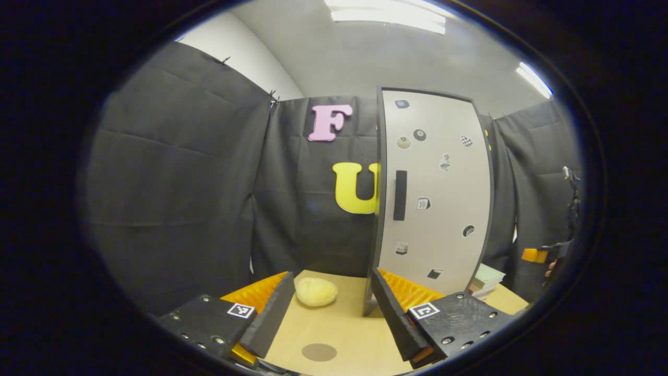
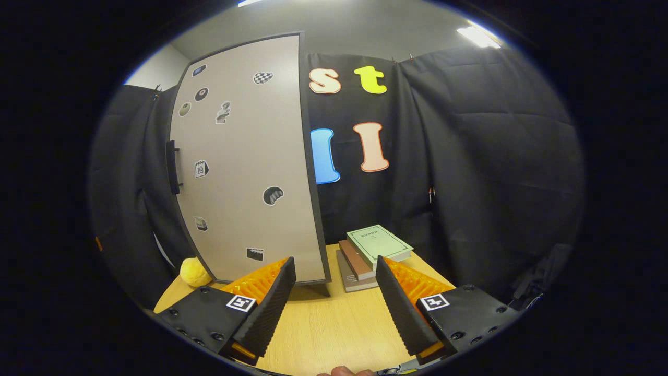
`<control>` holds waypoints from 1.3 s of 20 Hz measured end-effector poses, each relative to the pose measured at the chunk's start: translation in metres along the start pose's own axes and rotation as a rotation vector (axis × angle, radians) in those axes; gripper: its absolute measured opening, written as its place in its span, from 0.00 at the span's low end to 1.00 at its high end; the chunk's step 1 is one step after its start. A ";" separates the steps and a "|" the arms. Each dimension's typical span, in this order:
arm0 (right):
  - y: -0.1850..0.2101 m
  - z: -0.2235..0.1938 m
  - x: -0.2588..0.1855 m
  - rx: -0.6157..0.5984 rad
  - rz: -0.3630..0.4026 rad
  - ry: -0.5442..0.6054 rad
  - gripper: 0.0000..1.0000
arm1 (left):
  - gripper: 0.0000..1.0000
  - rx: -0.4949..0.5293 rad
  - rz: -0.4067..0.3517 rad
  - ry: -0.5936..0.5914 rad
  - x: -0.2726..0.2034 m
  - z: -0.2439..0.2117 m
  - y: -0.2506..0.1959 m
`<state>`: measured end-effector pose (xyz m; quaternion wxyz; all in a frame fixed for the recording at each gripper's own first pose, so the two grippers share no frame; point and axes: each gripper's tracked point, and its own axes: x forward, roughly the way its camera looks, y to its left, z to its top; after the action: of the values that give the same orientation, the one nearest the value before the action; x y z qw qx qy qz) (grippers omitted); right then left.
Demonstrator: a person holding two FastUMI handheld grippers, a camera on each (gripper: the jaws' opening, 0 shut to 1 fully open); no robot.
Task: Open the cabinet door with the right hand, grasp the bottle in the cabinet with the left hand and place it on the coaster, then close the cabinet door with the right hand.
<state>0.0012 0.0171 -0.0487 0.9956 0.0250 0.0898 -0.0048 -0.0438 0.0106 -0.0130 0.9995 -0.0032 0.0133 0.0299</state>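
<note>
I hold the right gripper [image 2: 334,292] released, jaws spread wide with nothing between them, above the wooden table [image 2: 339,334]. In the right gripper view the cabinet door [image 2: 245,167] stands shut at 11 o'clock, and its dark vertical handle [image 2: 173,167] sits at 10 o'clock on the door's far edge, well apart from my fingers. A stack of books [image 2: 370,253] lies at 12 o'clock just beyond the fingertips, beside the cabinet's foot. A yellow soft object [image 2: 194,271] rests at 9 o'clock near the cabinet's base.

The left gripper [image 1: 334,308] is likewise released and empty. In the left gripper view the coaster [image 1: 319,352], a brown disc, lies on the table at 6 o'clock between the fingers. The same yellow object sits at 12 o'clock just ahead, and the cabinet rises at 1 o'clock with its handle facing me. The bottle cannot be seen; I judge it to be behind the shut door.

Judged step: opening has not begun; the right gripper must travel to the handle.

Hazards, as I judge them:
- The handle is narrow; a shallow or off-centre grasp may slip when pulled.
- The cabinet looks light and freestanding; a sharp pull could drag or tip it.
- The door's swing may strike the books or the left gripper if either stands in its arc.
- The yellow object lies near the coaster's approach path.
</note>
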 end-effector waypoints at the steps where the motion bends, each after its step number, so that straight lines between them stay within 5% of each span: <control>1: 0.005 0.004 0.002 -0.009 0.012 -0.007 0.98 | 0.91 0.002 0.004 0.007 -0.003 -0.003 0.001; 10: 0.085 0.062 0.035 -0.037 0.168 -0.100 0.98 | 0.89 -0.032 0.084 0.067 -0.021 -0.034 0.036; 21: 0.236 0.171 0.048 -0.076 0.373 -0.274 0.93 | 0.89 -0.054 0.136 0.118 -0.027 -0.070 0.074; 26: 0.306 0.179 0.064 -0.077 0.436 -0.283 0.93 | 0.91 -0.106 0.159 0.146 -0.021 -0.087 0.082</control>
<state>0.1004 0.3133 0.1310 0.9760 0.0047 -0.0576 0.2099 -0.0716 0.0906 -0.1000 0.9888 -0.0573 0.0846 0.1093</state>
